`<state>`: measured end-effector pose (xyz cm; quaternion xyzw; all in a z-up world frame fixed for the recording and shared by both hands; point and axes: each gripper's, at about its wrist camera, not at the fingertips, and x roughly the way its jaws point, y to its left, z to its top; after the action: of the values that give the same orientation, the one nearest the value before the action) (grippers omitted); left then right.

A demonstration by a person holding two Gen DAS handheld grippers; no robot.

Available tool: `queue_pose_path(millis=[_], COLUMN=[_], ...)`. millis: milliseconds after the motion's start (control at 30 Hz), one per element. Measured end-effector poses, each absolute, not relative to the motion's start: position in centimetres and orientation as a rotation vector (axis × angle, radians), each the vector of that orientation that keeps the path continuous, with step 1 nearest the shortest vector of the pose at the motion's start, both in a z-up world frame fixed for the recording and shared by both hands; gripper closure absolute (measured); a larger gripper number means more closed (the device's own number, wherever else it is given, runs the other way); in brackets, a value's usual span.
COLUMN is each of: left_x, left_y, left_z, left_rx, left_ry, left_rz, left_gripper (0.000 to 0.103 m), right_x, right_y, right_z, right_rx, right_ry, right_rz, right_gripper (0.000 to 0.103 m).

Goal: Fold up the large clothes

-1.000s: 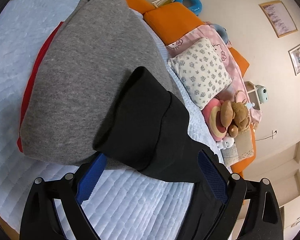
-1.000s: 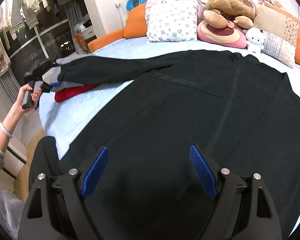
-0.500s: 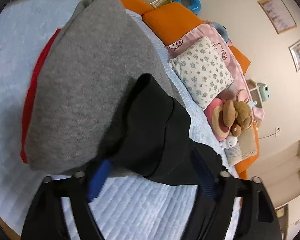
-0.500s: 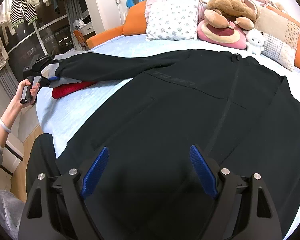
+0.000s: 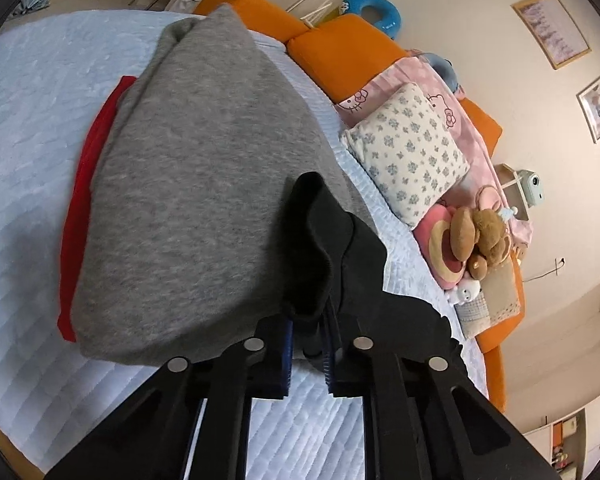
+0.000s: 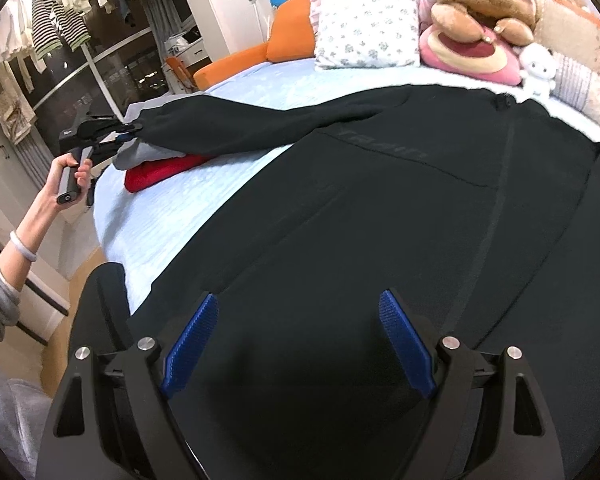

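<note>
A large black jacket (image 6: 420,220) lies spread flat on the pale blue bed (image 6: 148,220), zip facing up. Its left sleeve (image 6: 240,128) stretches out over a folded grey garment (image 5: 188,200) and a red one (image 5: 80,208). My left gripper (image 5: 308,344) has its jaws closing, and the blue pads pinch the bunched black cuff (image 5: 320,240) between them. In the right wrist view the left gripper (image 6: 130,130) shows at the sleeve's end, held by a hand (image 6: 70,176). My right gripper (image 6: 300,336) stands open just over the jacket's lower hem, nothing between its fingers.
Pillows (image 6: 364,28) and plush toys (image 6: 484,4) line the head of the bed against orange cushions (image 6: 292,28). Laundry (image 6: 52,28) hangs by the dark window at left. The bed's edge and wooden floor (image 6: 80,280) lie lower left.
The left gripper's jaws went from wide open around the black cuff to pinched together on it. The right gripper drifted slightly over the jacket, still open.
</note>
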<state>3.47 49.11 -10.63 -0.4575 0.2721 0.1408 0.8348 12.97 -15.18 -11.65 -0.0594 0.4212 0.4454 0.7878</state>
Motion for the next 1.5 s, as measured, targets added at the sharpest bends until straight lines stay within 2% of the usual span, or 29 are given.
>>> queue_pose_path(millis=[100,133,167,200,233,267,400,600,867,933,1200,1500], left_x=[4.0,4.5,4.7,5.0,5.6,6.3,9.2,11.3,11.5,11.1,9.2,7.0], left_y=[48.9,48.6,48.4,48.1,47.6,47.1,43.7,38.8,31.5,29.0,19.3,8.8], left_z=[-9.8,-9.0,-8.5,-7.8,-7.0,-6.1,-1.8,5.2,12.9,13.1,10.7,2.3], left_rx=[-0.986,-0.989,-0.987,-0.987,-0.987,-0.974,-0.86,-0.752,-0.597,-0.559,-0.349,-0.09], left_ry=[0.547,0.526,0.511,0.494,0.483,0.479,0.507,0.464,0.426,0.453,0.611,0.767], left_rz=[0.203,0.126,0.09,0.049,-0.013,-0.057,-0.188,-0.385,-0.582,-0.637,-0.8,-0.984], left_gripper=[0.088,0.088,0.088,0.089,0.09,0.091,0.091,0.091,0.091,0.091,0.091,0.09], right_x=[15.7,17.5,18.8,20.0,21.8,23.4,29.2,37.8,42.3,43.1,45.0,47.2], right_y=[-14.8,-14.5,-14.2,-13.9,-13.3,-12.8,-10.3,-4.2,0.8,0.9,1.4,1.2], right_z=[-11.7,-11.8,-11.9,-12.0,-12.2,-12.4,-12.1,-13.2,-17.8,-18.4,-17.4,-18.1], right_rx=[-0.083,-0.056,-0.041,-0.033,-0.031,-0.029,-0.05,0.063,0.114,0.153,0.117,0.131], right_ry=[0.92,0.933,0.949,0.962,0.981,0.997,0.996,1.104,1.231,1.243,1.189,1.189], right_rz=[0.954,0.963,0.974,0.973,0.959,0.952,0.911,0.977,0.947,0.942,0.882,0.902], right_gripper=[0.026,0.04,0.062,0.073,0.088,0.096,0.098,0.099,0.099,0.103,0.103,0.103])
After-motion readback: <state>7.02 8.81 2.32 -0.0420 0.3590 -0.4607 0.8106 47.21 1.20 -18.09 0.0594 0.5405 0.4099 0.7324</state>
